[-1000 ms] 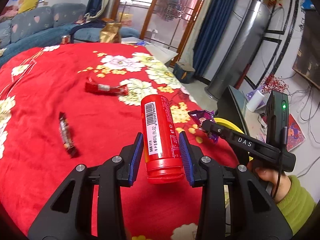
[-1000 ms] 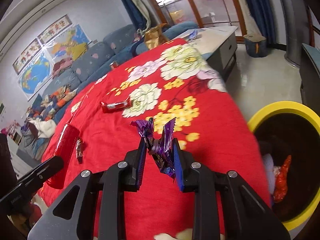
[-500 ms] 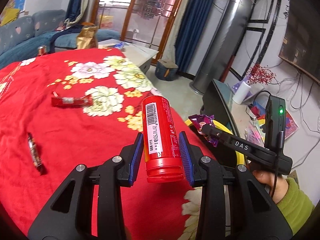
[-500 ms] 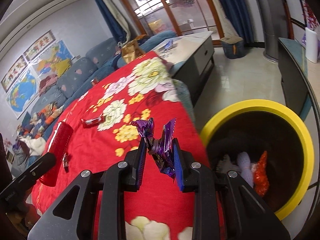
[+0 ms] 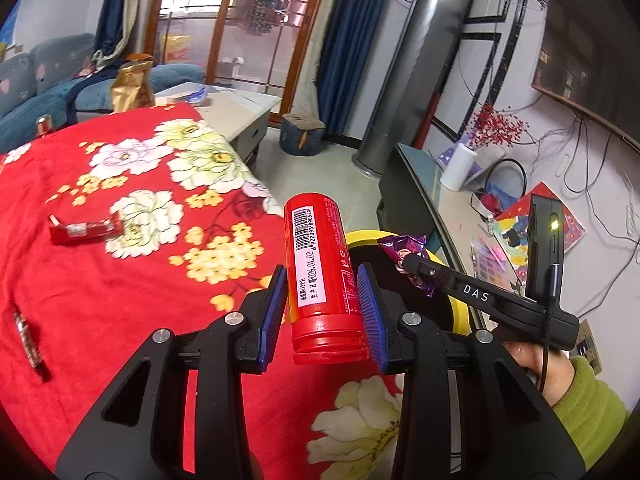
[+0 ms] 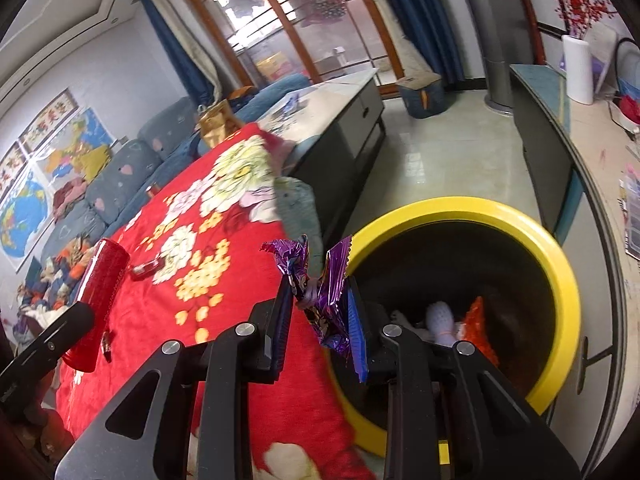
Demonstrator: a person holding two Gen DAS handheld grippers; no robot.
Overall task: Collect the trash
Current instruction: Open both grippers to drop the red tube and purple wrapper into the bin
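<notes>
Over the bin (image 6: 558, 276), my right gripper (image 6: 320, 312) now arrives clamping the wrapper (image 6: 326, 292); the left gripper (image 5: 322, 306), approaching beside it, grips the can (image 5: 320, 264). Release comes next.

The wide mouth of the round yellow-rimmed black bin (image 6: 560, 280) is left uncovered from above, with only a few scraps seen low inside. It is hemmed in on one side by the red flowered blanket (image 5: 100, 280) and on the other by the dark curved cabinet (image 6: 540, 152). A strip of bare pale tiled floor (image 6: 440, 152) is left free beyond the bin, bounded by the grey low cabinet (image 6: 360, 120).
</notes>
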